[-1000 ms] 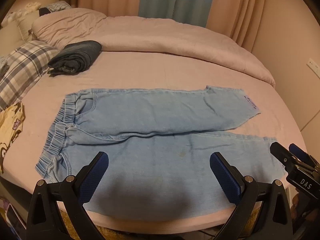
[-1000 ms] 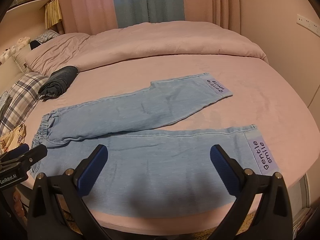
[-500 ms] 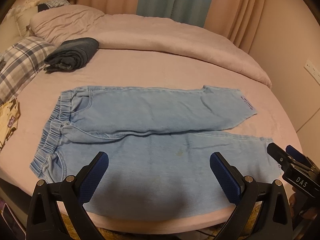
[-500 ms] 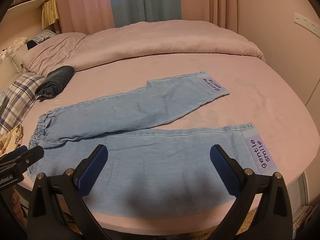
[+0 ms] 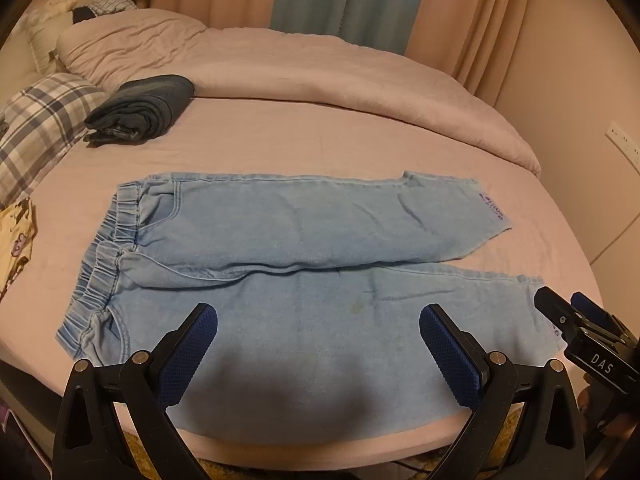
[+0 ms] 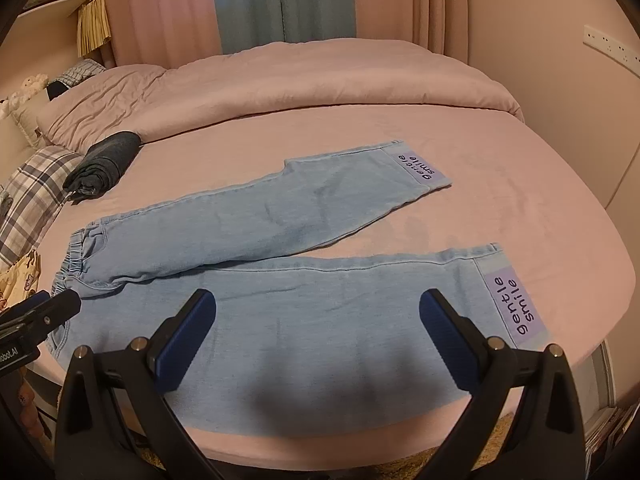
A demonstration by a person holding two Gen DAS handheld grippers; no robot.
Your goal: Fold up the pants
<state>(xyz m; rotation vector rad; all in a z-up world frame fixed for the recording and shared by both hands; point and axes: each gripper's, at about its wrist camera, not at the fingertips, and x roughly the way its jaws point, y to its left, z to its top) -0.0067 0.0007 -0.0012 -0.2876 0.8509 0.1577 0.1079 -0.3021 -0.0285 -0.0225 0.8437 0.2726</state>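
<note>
Light blue denim pants (image 5: 304, 264) lie flat on the pink bed, waistband to the left, legs spread apart to the right; they also show in the right wrist view (image 6: 280, 280). Both hems carry purple "gentle smile" patches (image 6: 516, 304). My left gripper (image 5: 318, 344) is open and empty, above the near leg close to the waist side. My right gripper (image 6: 318, 340) is open and empty, above the near leg toward the hem. Each gripper shows at the edge of the other's view.
A folded dark garment (image 5: 140, 110) lies at the far left of the bed (image 5: 320, 144). A plaid pillow (image 5: 36, 128) and a patterned yellow cloth (image 5: 14, 236) sit at the left edge. A bunched pink duvet (image 5: 320, 64) lines the back. The bed's front edge is just below the grippers.
Both grippers have shifted slightly back and up, so the pants sit a bit lower and farther in view. The pants have not moved. Both grippers stay open.
</note>
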